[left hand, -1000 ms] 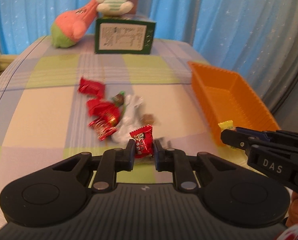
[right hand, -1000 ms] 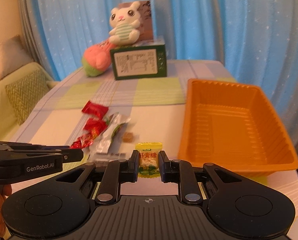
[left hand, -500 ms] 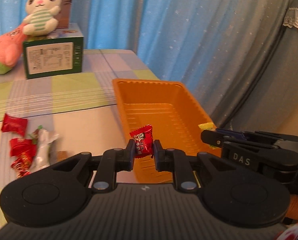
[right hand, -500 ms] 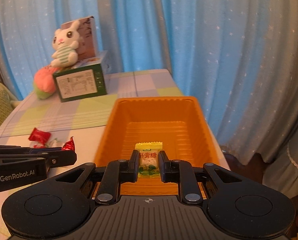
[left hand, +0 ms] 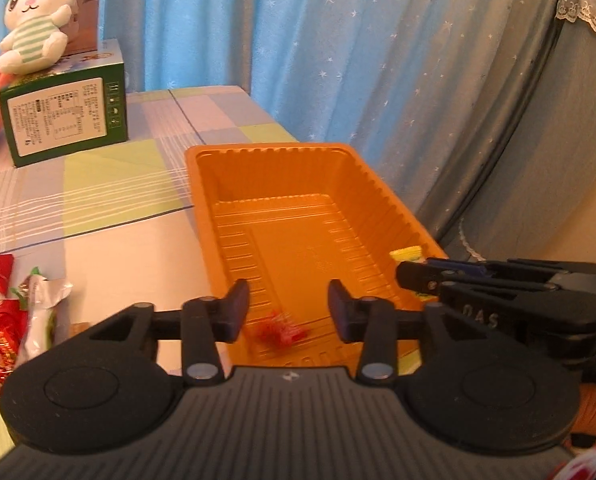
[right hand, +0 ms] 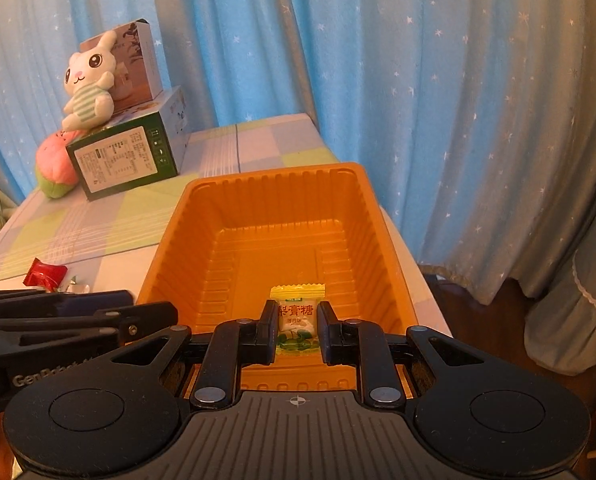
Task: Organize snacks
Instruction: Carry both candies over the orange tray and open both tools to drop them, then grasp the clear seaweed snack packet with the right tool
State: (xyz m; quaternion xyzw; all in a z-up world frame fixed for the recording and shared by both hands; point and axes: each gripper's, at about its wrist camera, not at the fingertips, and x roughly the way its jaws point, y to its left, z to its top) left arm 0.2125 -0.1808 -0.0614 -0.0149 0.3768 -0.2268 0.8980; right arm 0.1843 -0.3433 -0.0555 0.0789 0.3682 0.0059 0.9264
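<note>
Left tool (left hand: 285,310): jaws opening, nothing between the pads. Red candy (left hand: 276,330) is blurred, below the gap, at the near end of the orange tray (left hand: 294,152); can't tell if it's touching the tray floor.

Right tool (right hand: 297,330): clamped on the yellow-green candy (right hand: 298,312), pads pressing both sides of the wrapper. It's held over the near end of the tray, wrapper upright, printed face toward the camera. In the left wrist view this tool comes in at 3 o'clock, yellow wrapper edge poking out above the tray's right rim.

Tray sits on the checked worktop (left hand: 118,184), long axis running away from both cameras, near the worktop's right edge.

Loose snacks (left hand: 14,312) in the left wrist view at 9 o'clock of the tray, well apart from it: several red wrappers plus a white-green packet. Right wrist view catches only one red wrapper at 9 o'clock, partly behind the left tool.

Far end of the worktop at 11 o'clock: green box (right hand: 126,160), plush rabbit (right hand: 88,84) sitting on it, a pink-green plush (right hand: 54,168) beside the box. Blue starred curtain (right hand: 378,60) behind.
</note>
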